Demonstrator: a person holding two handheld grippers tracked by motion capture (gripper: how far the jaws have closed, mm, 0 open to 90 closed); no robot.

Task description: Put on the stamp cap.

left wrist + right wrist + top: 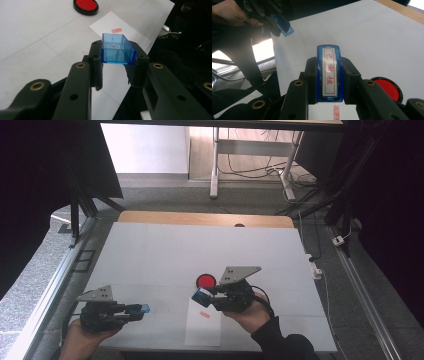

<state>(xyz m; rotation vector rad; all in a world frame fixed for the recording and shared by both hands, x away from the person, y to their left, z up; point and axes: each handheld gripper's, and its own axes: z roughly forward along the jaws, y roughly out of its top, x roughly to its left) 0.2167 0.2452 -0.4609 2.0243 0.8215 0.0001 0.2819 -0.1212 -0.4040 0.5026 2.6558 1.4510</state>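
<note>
Your left tongs [117, 71]: clenched on the blue cap [117, 50], a clear blue plastic box held across its width between the 2 black jaws, open side facing away from you; it hangs above the table [165, 250], touching nothing else.
Your right tongs [329, 77]: clenched on the stamp [329, 72], a blue-framed block with a white face and 3 red characters in a red border (face up in the right gripper view).
Stamp position: in the high view it [202, 295] sits just above the top edge of the paper [203, 327], close beside the ink pad [206, 281].
Paper: a white sheet lying flat near the table's front edge, between your 2 hands, with 1 small red print [203, 314] on it.
Ink pad: round, black rim, red centre, resting on the table just beyond your right tongs [205, 295].
Cap position: at the tip of your left tongs [137, 310], well apart from the stamp, to the left of the paper.
Hands: your left hand [82, 337] grips its tool at the table's front left corner; your right hand [250, 312], dark sleeve behind it, holds its tool over the paper.
</note>
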